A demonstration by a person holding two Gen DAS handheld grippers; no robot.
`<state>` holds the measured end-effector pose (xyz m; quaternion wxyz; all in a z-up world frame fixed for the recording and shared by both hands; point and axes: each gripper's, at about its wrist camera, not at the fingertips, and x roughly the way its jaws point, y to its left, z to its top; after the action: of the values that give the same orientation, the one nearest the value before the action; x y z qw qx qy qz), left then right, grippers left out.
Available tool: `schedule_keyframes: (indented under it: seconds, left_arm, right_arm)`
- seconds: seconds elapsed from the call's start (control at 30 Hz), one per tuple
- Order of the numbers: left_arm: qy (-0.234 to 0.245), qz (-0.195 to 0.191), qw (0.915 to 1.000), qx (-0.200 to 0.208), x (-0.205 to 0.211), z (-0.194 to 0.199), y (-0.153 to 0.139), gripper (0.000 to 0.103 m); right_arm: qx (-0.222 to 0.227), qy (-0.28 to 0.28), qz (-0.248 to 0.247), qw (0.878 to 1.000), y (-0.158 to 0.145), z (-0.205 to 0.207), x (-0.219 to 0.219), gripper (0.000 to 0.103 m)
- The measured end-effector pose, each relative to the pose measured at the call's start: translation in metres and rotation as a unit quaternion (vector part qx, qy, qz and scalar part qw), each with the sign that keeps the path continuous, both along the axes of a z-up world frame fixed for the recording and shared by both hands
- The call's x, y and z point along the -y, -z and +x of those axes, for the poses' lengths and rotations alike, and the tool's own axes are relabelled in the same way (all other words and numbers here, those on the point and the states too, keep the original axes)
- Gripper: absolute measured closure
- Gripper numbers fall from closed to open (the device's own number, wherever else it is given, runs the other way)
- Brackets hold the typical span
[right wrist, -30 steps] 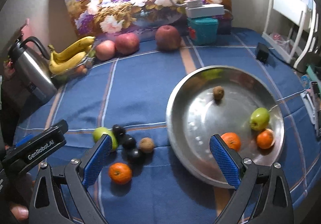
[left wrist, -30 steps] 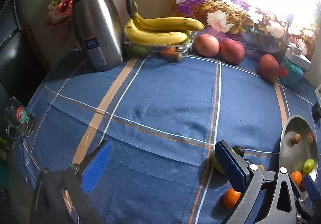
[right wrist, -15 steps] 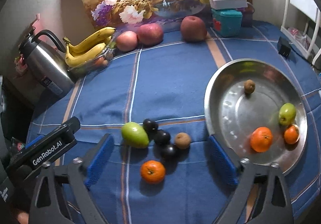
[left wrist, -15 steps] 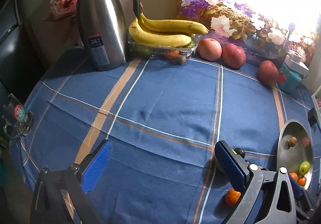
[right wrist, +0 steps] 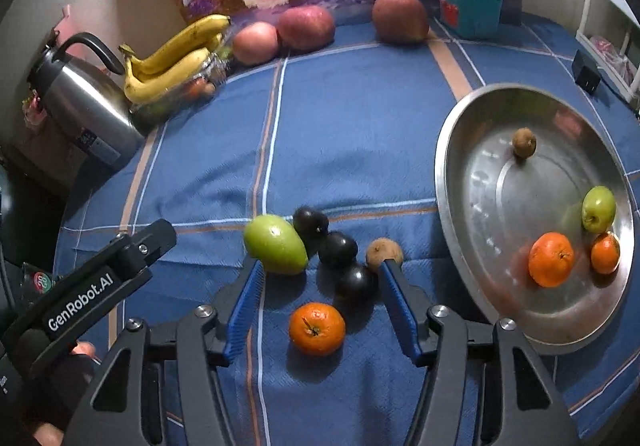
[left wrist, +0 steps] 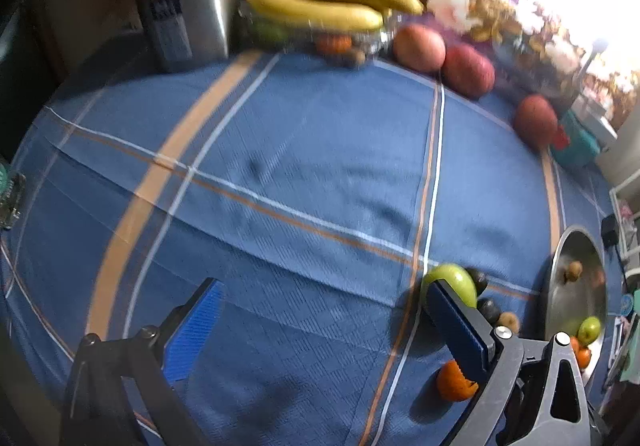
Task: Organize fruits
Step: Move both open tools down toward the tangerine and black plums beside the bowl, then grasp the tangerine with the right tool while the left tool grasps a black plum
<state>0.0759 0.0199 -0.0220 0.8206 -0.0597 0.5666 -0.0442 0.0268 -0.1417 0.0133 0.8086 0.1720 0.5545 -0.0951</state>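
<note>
- Right gripper [right wrist: 320, 298]: jaws closing around the loose orange [right wrist: 317, 328] on the blue tablecloth [right wrist: 360, 118]; pads not touching it.
- Left gripper [left wrist: 320, 326]: jaws wide apart, nothing between them.
- Just beyond the orange: green mango [right wrist: 275, 244], three dark plums [right wrist: 338, 249], kiwi [right wrist: 385, 254].
- Steel bowl [right wrist: 460, 182], right: holds four fruits.

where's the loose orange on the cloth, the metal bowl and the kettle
orange [right wrist: 317, 329]: right wrist view, middle of its peel.
metal bowl [right wrist: 448, 150]: right wrist view, left rim.
kettle [right wrist: 86, 102]: right wrist view, steel body.
</note>
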Motion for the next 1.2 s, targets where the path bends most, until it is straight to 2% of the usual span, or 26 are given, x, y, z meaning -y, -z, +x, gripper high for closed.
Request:
schedule_keyframes:
  seconds: [0.1,0.17,0.33,0.53,0.63,0.77,1.0,1.2]
  left_arm:
    - [0.010,-0.002,0.9997,-0.022,0.006,0.000,0.012,0.003]
    - [0.014,-0.002,0.9993,-0.035,0.009,0.000,0.019,0.005]
    - [0.016,-0.005,0.9982,-0.057,0.013,-0.002,0.030,0.008]
    - [0.015,-0.007,0.9975,-0.069,0.018,-0.004,0.036,0.011]
    - [0.018,-0.007,0.9975,-0.069,0.020,-0.004,0.036,0.013]
    - [0.018,-0.012,0.9973,-0.071,0.023,-0.004,0.035,0.014]
    - [0.014,-0.019,0.9976,-0.065,0.022,0.002,0.023,0.015]
    - [0.012,-0.025,0.9982,-0.054,0.022,0.002,0.013,0.015]
  right_arm:
    - [-0.020,0.007,0.019,1.000,0.011,-0.001,0.002,0.043]
    - [-0.031,0.010,0.026,0.999,0.016,-0.001,0.003,0.048]
    - [-0.056,0.011,0.033,0.998,0.028,-0.002,0.003,0.049]
    - [-0.077,0.000,0.031,0.997,0.036,-0.001,-0.006,0.049]
    - [-0.086,-0.007,0.029,0.996,0.039,-0.001,-0.010,0.055]
    - [-0.082,-0.012,0.033,0.996,0.037,0.000,-0.012,0.064]
    - [-0.077,-0.014,0.043,0.996,0.034,0.002,-0.012,0.065]
    - [-0.055,-0.012,0.047,0.997,0.021,0.003,-0.010,0.065]
